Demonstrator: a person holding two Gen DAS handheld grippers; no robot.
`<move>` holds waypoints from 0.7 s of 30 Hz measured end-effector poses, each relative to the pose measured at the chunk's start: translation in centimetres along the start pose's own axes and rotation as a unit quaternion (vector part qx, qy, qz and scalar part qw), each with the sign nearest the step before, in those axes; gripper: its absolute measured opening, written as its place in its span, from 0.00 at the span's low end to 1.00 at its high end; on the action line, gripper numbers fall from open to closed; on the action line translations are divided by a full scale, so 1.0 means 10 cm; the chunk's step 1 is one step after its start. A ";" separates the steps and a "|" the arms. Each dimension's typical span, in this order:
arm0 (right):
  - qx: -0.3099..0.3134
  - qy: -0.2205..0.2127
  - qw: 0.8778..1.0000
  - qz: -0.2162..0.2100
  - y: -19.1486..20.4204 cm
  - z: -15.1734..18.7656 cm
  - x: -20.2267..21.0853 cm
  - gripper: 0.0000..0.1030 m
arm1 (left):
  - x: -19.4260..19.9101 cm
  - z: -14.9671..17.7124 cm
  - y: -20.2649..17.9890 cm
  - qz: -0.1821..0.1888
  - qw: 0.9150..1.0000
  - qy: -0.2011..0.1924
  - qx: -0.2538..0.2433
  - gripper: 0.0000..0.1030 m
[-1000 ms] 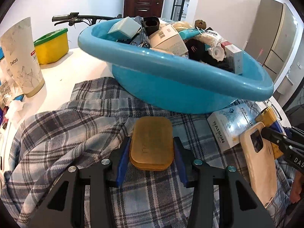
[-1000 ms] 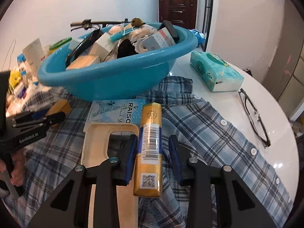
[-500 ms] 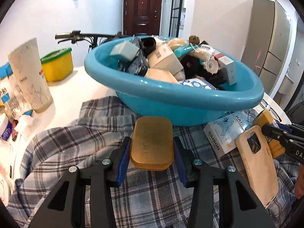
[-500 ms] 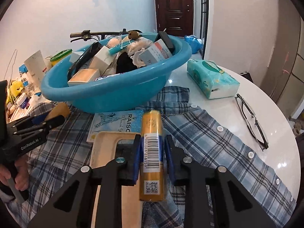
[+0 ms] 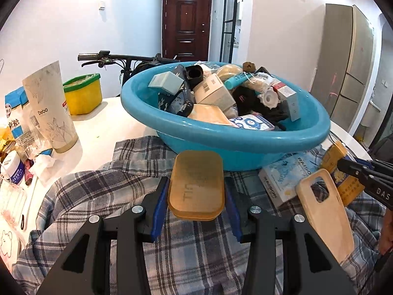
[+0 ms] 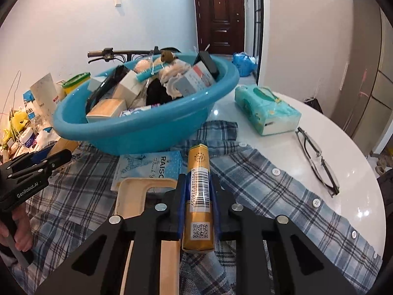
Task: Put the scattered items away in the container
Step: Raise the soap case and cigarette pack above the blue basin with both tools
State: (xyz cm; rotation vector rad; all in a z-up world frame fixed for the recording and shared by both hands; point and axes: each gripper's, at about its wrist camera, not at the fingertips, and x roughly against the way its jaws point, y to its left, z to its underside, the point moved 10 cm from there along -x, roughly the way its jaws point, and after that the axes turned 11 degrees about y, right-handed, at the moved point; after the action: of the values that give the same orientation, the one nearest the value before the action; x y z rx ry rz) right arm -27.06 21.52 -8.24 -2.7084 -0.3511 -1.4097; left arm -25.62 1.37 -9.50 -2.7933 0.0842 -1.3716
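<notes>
My left gripper [image 5: 196,196] is shut on a flat amber soap-like bar [image 5: 196,184], held just above the plaid shirt [image 5: 98,196] in front of the blue basin [image 5: 245,145]. The basin is piled with boxes, a case and other small things. My right gripper [image 6: 197,191] is shut on a narrow gold box with a barcode [image 6: 199,196], low over the shirt [image 6: 270,186]. A beige phone case [image 6: 130,196] and a light-blue RAISON packet [image 6: 152,169] lie on the shirt beside it. The right gripper also shows at the left wrist view's right edge [image 5: 343,166].
On the white table [image 6: 343,147] lie a green tissue pack [image 6: 265,110] and a pair of glasses [image 6: 316,157]. To the left stand a yellow tub [image 5: 82,93], a white Debo tube [image 5: 50,108] and several small packets. A bicycle handlebar [image 5: 110,57] is behind the basin.
My right gripper's jaws closed onto the gold box. My left gripper rose with the amber bar, so more of the basin's contents show.
</notes>
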 end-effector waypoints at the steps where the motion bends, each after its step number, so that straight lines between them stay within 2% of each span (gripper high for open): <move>1: 0.000 -0.001 1.000 0.000 0.00 0.00 0.01 0.17 | 0.01 0.03 -0.02 0.000 1.000 0.008 -0.003 0.44; 5: -0.003 -0.001 1.000 0.004 -0.02 -0.01 0.01 0.17 | -0.02 0.16 -0.13 0.022 0.999 0.043 -0.007 0.44; 8: -0.001 -0.003 1.000 0.002 0.02 -0.01 0.07 0.17 | 0.04 0.19 -0.17 0.031 0.998 0.049 -0.003 0.44; 15: 0.028 -0.016 0.999 0.000 0.25 0.00 0.26 0.17 | 0.32 0.24 -0.18 0.028 0.999 0.034 -0.013 0.44; 21: 0.036 -0.029 0.999 0.003 0.35 -0.02 0.43 0.17 | 0.61 0.14 -0.12 0.017 1.000 -0.008 -0.008 0.44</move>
State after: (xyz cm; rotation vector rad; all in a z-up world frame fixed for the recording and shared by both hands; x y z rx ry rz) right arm -24.05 18.83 -4.43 -2.6948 -0.3892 -1.2932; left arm -20.75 2.22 -5.43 -2.8022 0.1442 -1.3463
